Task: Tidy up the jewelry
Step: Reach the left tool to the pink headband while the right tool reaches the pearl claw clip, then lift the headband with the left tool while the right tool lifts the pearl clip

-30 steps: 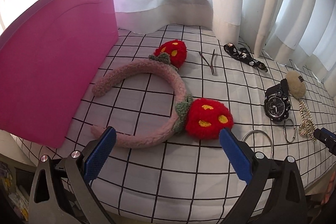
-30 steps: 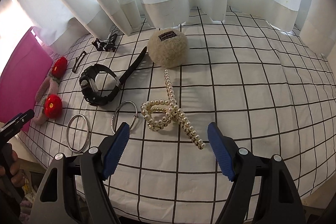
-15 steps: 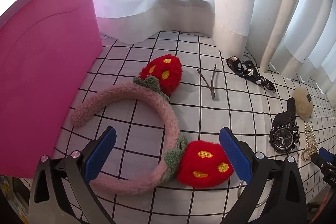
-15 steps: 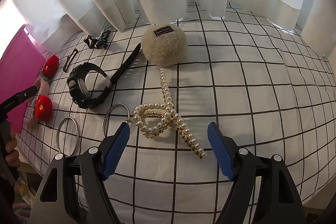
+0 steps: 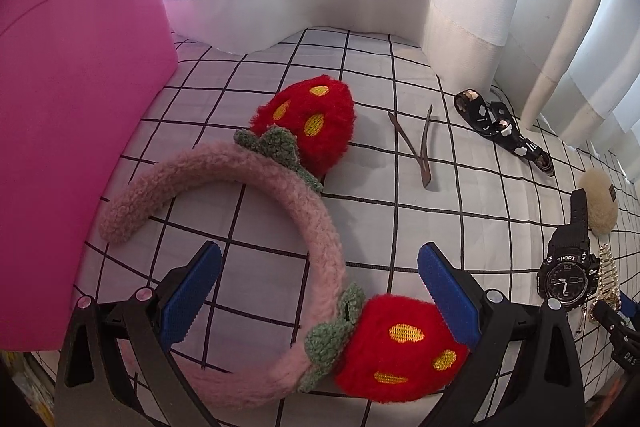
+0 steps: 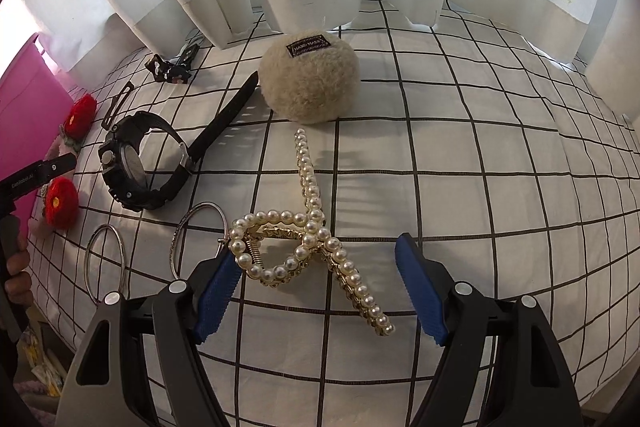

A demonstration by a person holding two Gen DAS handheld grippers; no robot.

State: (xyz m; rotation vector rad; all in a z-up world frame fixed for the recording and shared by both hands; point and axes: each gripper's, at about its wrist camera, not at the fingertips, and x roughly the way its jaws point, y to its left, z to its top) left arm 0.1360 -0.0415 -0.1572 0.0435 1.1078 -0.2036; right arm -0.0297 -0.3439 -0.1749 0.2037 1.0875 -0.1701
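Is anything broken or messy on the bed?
Nothing looks broken or spilled. The strawberry headband, watch, pearl hair clip, two rings and fluffy pom-pom just lie loose on the checked sheet, not yet sorted.

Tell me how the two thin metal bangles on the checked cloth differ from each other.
The left bangle lies flat by itself, touching nothing; the right bangle has its near edge against the pearl hair claw and passes behind the right gripper's finger. The left bangle looks smooth, while the right bangle's rim looks finely textured. It also lies closer to the black watch. Both are thin silvery hoops that look alike in size.
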